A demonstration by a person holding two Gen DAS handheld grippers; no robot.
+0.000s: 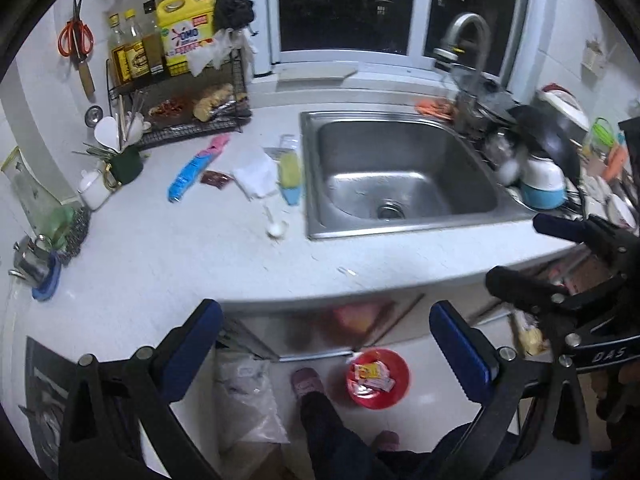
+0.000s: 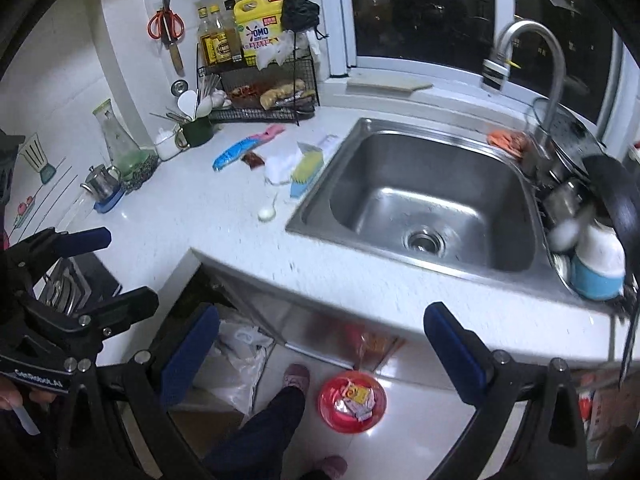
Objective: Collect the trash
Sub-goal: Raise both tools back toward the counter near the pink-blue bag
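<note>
Trash lies on the white counter (image 1: 160,264) left of the sink: a blue-and-pink wrapper (image 1: 196,168) (image 2: 244,148), a dark red sachet (image 1: 216,179) (image 2: 253,159), a white crumpled paper (image 1: 256,176) (image 2: 280,166), a yellow-and-blue packet (image 1: 290,174) (image 2: 306,170) and a small white piece (image 1: 277,229) (image 2: 266,213). A red bin (image 1: 378,378) (image 2: 352,402) with wrappers in it stands on the floor. My left gripper (image 1: 326,336) is open and empty, held off the counter's front edge above the bin. My right gripper (image 2: 320,340) is open and empty, also off the front edge.
A steel sink (image 1: 396,176) (image 2: 424,204) is set in the counter, with a tap (image 2: 532,64) and stacked pots and dishes (image 1: 536,160) to its right. A wire rack with bottles (image 1: 176,92) stands at the back left. A person's legs and slippers (image 1: 308,384) are beside the bin.
</note>
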